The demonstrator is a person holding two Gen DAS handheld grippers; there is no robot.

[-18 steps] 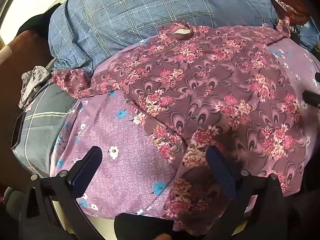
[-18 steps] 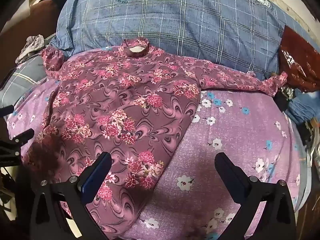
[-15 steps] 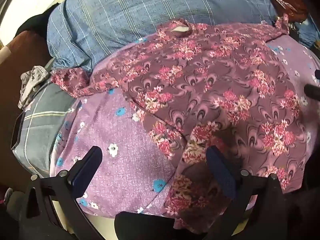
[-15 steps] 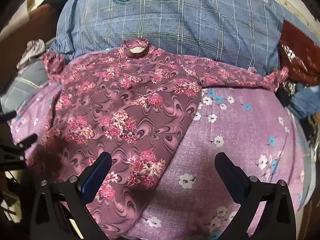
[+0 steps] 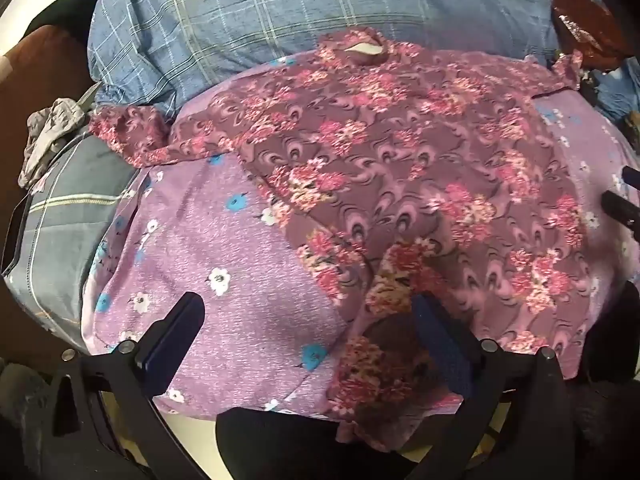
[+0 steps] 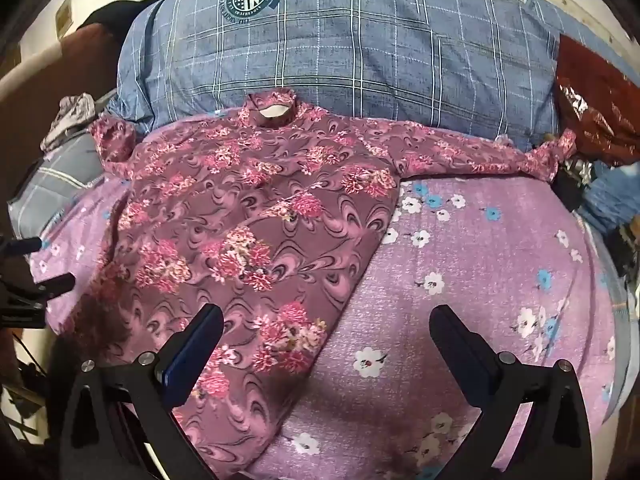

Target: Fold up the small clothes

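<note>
While both grippers are held above the bed with nothing between their fingers, a maroon long-sleeved top printed with pink flowers is seen spread flat on a lilac bedsheet dotted with white and blue flowers. In the left wrist view the left gripper is shown released, its jaws standing wide at the bottom of the frame; one finger is placed over the bare sheet at lower left, the other over the garment's lower hem at lower centre, where the cloth is rucked and hangs over the sheet's near edge. Whether the finger touches the cloth cannot be told. In the right wrist view the right gripper is likewise shown released and wide, one finger over the top's lower right part, the other over the bare bedsheet at lower right. The garment's neck opening is pointed toward the top of both frames, and its two sleeves are stretched out to the left and right edges. Behind the neckline, a blue checked pillow with a round printed crest is laid across the upper part of the frame. A crumpled grey cloth is seen at the left edge, and a shiny dark red fabric at the upper right.
</note>
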